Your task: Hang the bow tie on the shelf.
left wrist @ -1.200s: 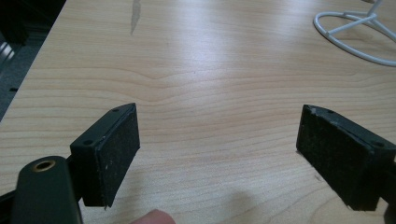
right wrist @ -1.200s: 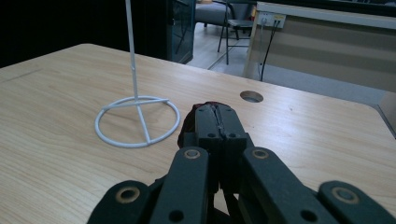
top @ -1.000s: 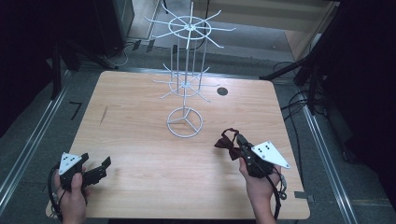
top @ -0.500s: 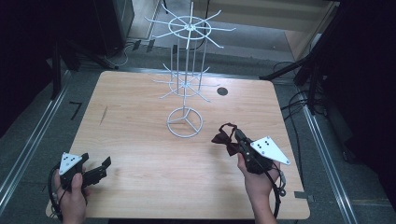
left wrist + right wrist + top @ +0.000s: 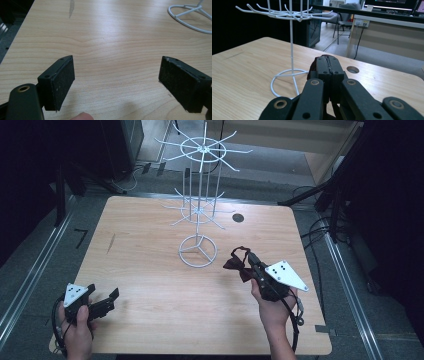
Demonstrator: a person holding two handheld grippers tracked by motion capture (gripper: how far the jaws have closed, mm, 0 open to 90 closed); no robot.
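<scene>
A dark red bow tie (image 5: 236,264) hangs a little above the table, right of the rack's base, with my right gripper (image 5: 251,262) shut on it. In the right gripper view the closed jaws (image 5: 328,62) hide most of the bow tie (image 5: 313,67), which shows as a dark red edge beside them. The white wire rack (image 5: 199,210) stands at the table's middle back, with hooked arms at two levels; its pole (image 5: 291,45) rises left of my right gripper. My left gripper (image 5: 104,293) rests at the front left, open, with bare wood between its pads (image 5: 63,80).
The wooden table (image 5: 150,285) has a round cable hole (image 5: 238,218) at the back right and a dark streak (image 5: 110,243) at the left. The rack's ring base (image 5: 190,20) lies ahead and right of my left gripper. Cables trail on the floor at the right.
My right gripper has risen a little with the bow tie and drifted slightly toward the rack. The left gripper has stayed in place.
</scene>
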